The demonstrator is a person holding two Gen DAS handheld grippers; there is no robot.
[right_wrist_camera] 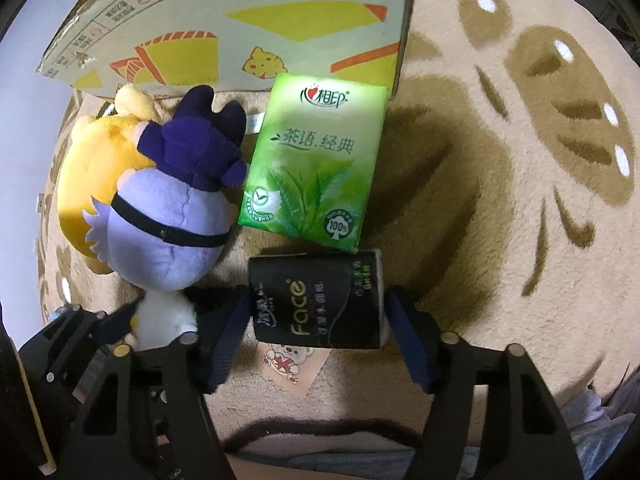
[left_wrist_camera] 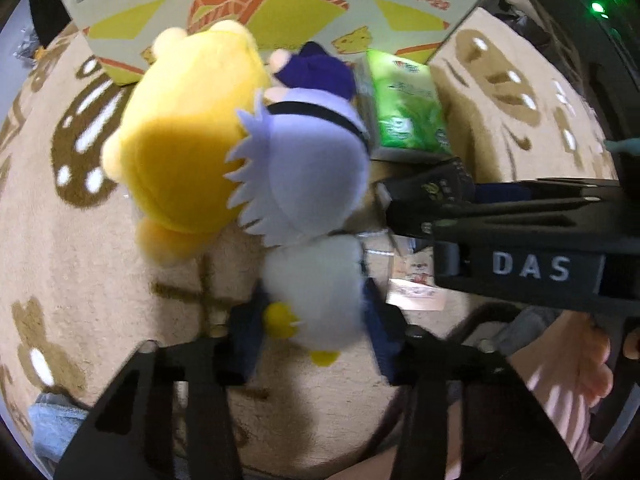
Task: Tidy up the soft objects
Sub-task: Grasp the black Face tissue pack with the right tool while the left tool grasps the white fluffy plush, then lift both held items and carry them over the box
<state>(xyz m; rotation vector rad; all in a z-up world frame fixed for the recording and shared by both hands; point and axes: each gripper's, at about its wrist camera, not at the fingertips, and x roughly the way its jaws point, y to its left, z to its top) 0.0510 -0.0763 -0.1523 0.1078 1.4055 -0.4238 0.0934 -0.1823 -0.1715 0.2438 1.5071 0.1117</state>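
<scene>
A lavender and white plush bird with a dark purple hat lies on the beige rug, against a yellow plush toy. My left gripper is shut on the bird's white lower body. In the right wrist view the bird and yellow plush lie at the left. A green tissue pack lies in the middle. My right gripper is shut on a black Face tissue pack, just below the green pack. The right gripper's body shows at the right of the left wrist view.
A printed cardboard box stands at the far edge of the rug, behind the toys and the green pack. A small clear packet with a bear picture lies under the black pack. A blue cloth lies near left.
</scene>
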